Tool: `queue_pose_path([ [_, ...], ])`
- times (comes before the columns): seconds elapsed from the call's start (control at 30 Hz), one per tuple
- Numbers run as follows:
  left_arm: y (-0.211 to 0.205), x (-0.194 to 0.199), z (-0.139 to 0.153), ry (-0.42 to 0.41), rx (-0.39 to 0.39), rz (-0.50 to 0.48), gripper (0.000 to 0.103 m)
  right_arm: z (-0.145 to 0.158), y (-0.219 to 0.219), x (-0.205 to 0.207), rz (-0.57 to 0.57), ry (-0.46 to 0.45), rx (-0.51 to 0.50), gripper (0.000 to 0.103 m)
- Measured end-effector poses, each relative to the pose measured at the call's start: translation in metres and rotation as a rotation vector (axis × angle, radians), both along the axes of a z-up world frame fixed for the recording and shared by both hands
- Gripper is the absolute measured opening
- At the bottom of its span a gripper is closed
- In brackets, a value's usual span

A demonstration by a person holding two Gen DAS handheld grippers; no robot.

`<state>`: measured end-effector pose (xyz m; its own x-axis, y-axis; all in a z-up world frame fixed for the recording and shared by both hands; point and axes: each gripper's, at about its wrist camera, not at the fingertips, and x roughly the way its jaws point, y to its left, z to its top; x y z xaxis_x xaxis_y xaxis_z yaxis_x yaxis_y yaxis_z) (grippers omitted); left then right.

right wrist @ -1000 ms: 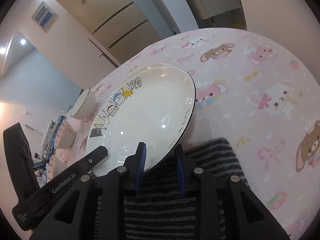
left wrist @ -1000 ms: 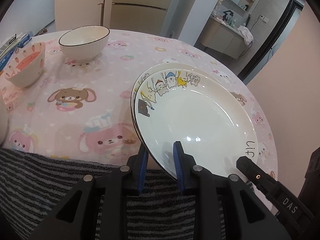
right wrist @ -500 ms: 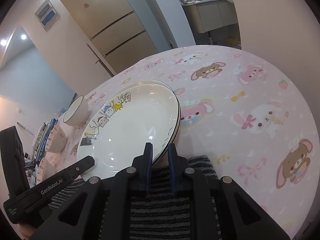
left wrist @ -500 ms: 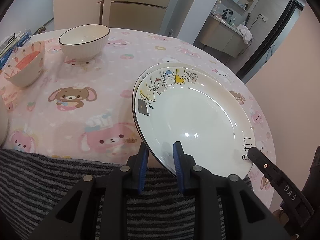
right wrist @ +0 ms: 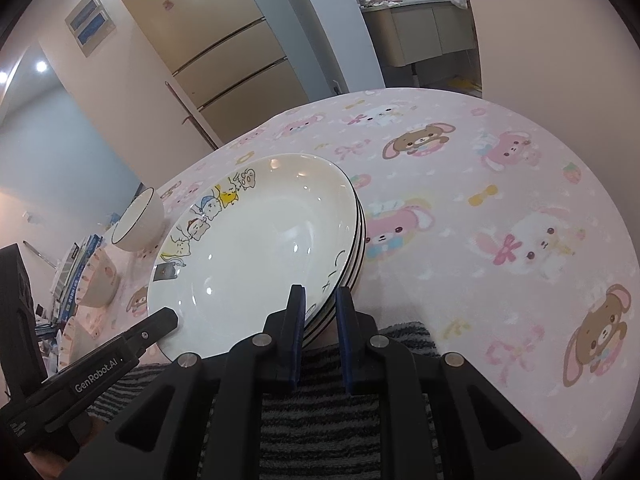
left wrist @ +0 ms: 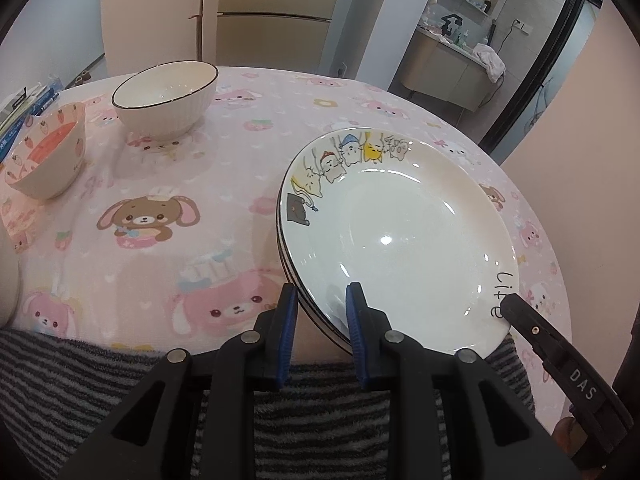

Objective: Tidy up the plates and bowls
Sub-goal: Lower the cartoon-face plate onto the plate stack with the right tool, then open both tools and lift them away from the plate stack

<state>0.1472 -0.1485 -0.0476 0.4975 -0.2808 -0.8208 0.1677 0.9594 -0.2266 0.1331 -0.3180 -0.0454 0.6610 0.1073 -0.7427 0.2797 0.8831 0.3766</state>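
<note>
A white plate with cartoon cats lies on top of a stack of plates near the table's front edge; it also shows in the right wrist view. My left gripper straddles the stack's near left rim with its jaws apart. My right gripper straddles the near right rim, jaws close about the plate edges. A white bowl with a dark rim and a strawberry bowl stand at the far left.
The round table has a pink cartoon cloth. A striped grey towel hangs over the near edge. Books lie at the far left. More bowls stand left in the right wrist view.
The cat plate has come down level onto the stack. The right gripper's jaws closed in, then widened a little around the stacked rims. The left gripper stays about the rim.
</note>
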Motion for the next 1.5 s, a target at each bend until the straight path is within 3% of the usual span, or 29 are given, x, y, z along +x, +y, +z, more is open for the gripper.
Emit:
queue_pose_path([
  [0.27, 0.002, 0.003, -0.004, -0.023, -0.002, -0.020, 0.026, 0.001, 0.006, -0.002, 0.005, -0.009, -0.050, 0.016],
  [0.4, 0.006, 0.001, -0.002, -0.031, 0.001, -0.023, 0.036, 0.005, 0.009, -0.006, 0.011, -0.015, -0.079, 0.017],
  [0.5, 0.011, -0.004, 0.005, -0.034, 0.017, -0.028, 0.038, 0.010, 0.010, -0.009, 0.023, -0.021, -0.109, 0.017],
  [0.63, 0.016, -0.022, 0.024, -0.142, 0.083, -0.035, 0.044, 0.021, 0.019, -0.015, 0.042, -0.049, -0.183, 0.017],
  [0.97, 0.052, -0.069, 0.068, -0.335, 0.109, 0.001, 0.051, 0.061, 0.044, -0.033, 0.071, -0.140, -0.238, 0.017],
  [1.07, 0.069, -0.080, 0.082, -0.361, 0.065, -0.002, 0.059, 0.072, 0.052, -0.039, 0.079, -0.171, -0.226, 0.017],
  [1.13, 0.077, -0.087, 0.091, -0.401, 0.074, 0.015, 0.070, 0.079, 0.058, -0.042, 0.084, -0.194, -0.222, 0.017],
  [1.37, 0.101, -0.114, 0.120, -0.553, 0.159, 0.070, 0.084, 0.104, 0.085, -0.051, 0.124, -0.258, -0.239, 0.017],
  [1.5, 0.117, -0.126, 0.132, -0.575, 0.141, 0.087, 0.087, 0.116, 0.100, -0.054, 0.152, -0.284, -0.249, 0.018],
])
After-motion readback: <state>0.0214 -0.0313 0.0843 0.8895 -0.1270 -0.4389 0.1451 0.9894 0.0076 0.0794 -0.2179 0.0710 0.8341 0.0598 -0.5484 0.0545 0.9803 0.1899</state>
